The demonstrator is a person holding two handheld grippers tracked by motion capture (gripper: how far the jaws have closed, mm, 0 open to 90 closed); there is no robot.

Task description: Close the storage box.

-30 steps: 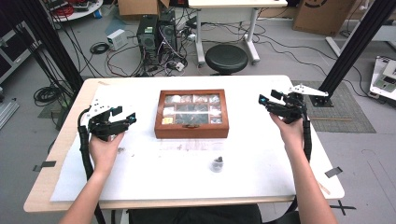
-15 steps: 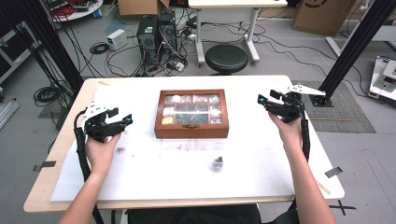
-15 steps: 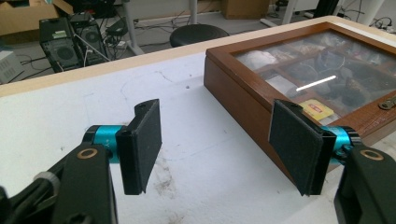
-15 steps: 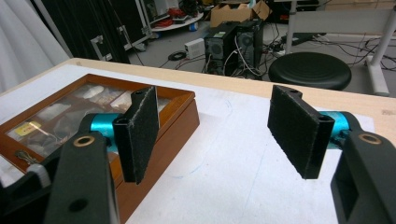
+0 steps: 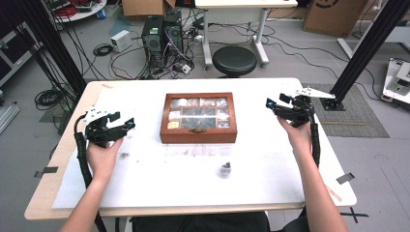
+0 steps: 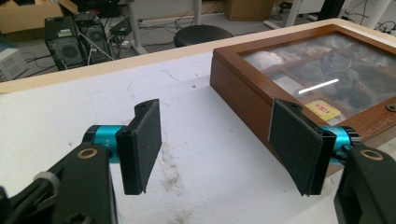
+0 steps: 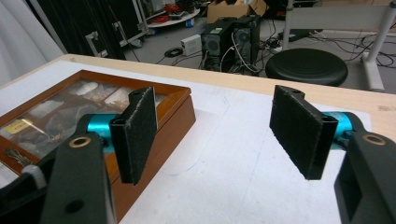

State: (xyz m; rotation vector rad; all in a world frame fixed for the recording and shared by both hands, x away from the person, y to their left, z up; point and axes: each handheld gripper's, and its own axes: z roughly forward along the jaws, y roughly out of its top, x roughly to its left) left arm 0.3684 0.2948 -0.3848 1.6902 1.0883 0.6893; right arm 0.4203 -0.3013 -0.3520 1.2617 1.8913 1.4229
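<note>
A brown wooden box [image 5: 198,118] with a glass lid and several small compartments lies shut at the middle of the table [image 5: 145,92]. My left gripper [image 5: 126,126] hovers left of it, jaws wide apart and holding nothing. In the left gripper view the gripper [image 6: 217,142] faces the box [image 6: 243,88] at its left side. My right gripper [image 5: 271,105] hovers right of the box, open and holding nothing. The right gripper view shows that gripper [image 7: 219,128] above the white sheet, with the box [image 7: 173,121] to its left.
A small dark object [image 5: 224,170] lies on the white sheet in front of the box. Dark smudges [image 5: 124,155] mark the sheet near my left hand. Beyond the far edge stand a black stool [image 5: 234,60] and computer towers [image 5: 162,34].
Both grippers have drifted slightly inward, toward the box. Both stay open.
</note>
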